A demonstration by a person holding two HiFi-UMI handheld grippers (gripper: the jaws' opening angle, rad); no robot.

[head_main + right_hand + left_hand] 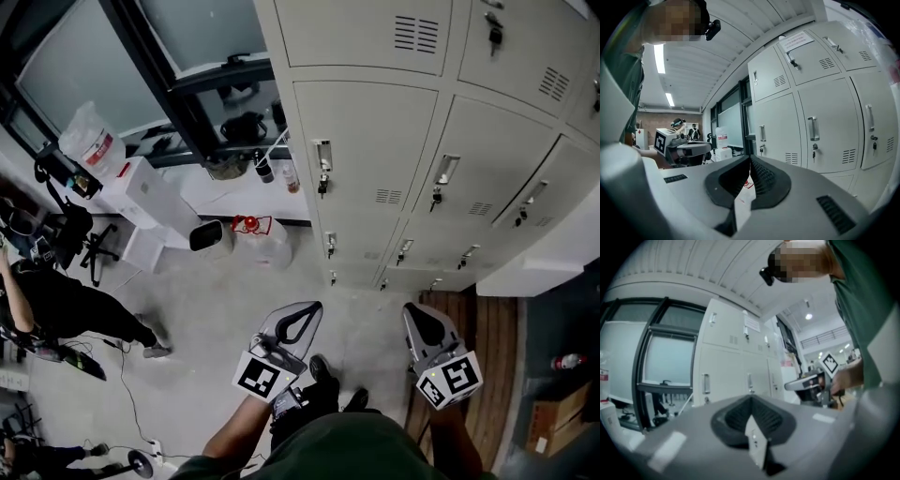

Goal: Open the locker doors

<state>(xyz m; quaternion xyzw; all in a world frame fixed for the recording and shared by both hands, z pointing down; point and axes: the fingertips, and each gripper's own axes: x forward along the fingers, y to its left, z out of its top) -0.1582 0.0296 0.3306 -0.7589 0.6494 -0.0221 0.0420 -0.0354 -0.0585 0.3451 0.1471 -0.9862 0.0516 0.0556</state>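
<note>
A bank of pale grey lockers (375,169) fills the upper right of the head view. Every door I can see is closed, and each has a chrome handle (322,154) with a key hanging below it. Both grippers hang low over the floor, well short of the lockers. My left gripper (309,309) is shut with nothing in it, its jaws meeting at the tip (751,400). The right gripper (412,309) is likewise shut and empty (750,160). The left gripper view shows the lockers (726,366) ahead, and in the right gripper view closed doors (820,126) stand to the right.
A red-capped water jug (264,236) and a black bin (206,234) stand on the floor left of the lockers. White boxes (141,192) sit by the window. A person in black (66,302) is at the left, near cables. A wooden floor strip (487,347) runs at right.
</note>
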